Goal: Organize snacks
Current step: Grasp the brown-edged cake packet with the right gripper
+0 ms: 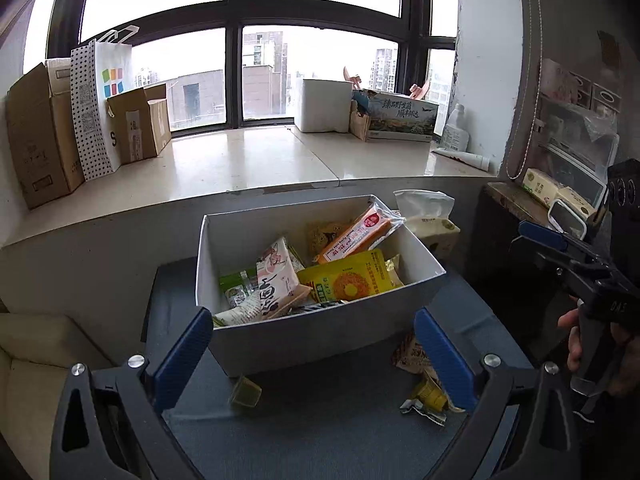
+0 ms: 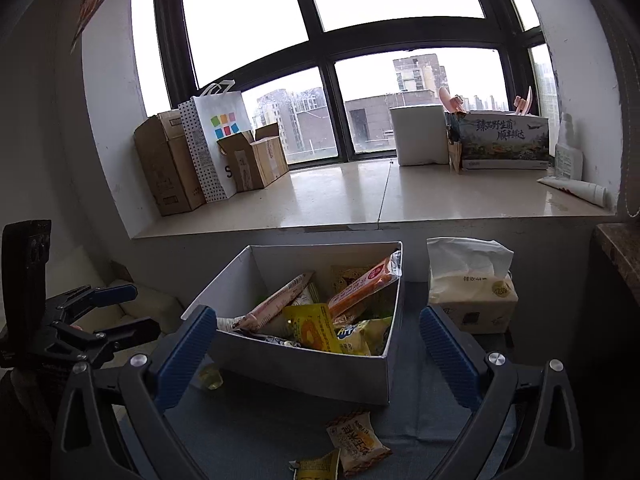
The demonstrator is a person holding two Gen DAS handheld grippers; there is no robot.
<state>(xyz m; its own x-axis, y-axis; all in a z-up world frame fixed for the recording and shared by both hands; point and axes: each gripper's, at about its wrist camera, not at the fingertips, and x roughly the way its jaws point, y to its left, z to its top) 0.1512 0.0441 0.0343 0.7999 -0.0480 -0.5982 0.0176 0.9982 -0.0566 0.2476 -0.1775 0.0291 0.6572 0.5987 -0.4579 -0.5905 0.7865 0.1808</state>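
Observation:
A white open box (image 1: 320, 340) on the grey table holds several snack packets, among them an orange bar (image 1: 356, 236), a yellow packet (image 1: 348, 280) and a pink-white packet (image 1: 276, 280). The box also shows in the right wrist view (image 2: 304, 372). Loose on the table lie a jelly cup (image 1: 246, 392), a beige snack packet (image 2: 356, 440) and a small yellow packet (image 2: 318, 470). My left gripper (image 1: 316, 360) is open and empty, just in front of the box. My right gripper (image 2: 318, 360) is open and empty, also facing the box.
A tissue pack (image 2: 472, 296) stands right of the box. The wide windowsill (image 1: 260, 164) behind carries cardboard boxes (image 1: 40, 136), a paper bag (image 1: 100, 108), a white box (image 1: 324, 106) and a printed carton (image 1: 400, 116). A cream cushion (image 1: 36, 360) lies left of the table.

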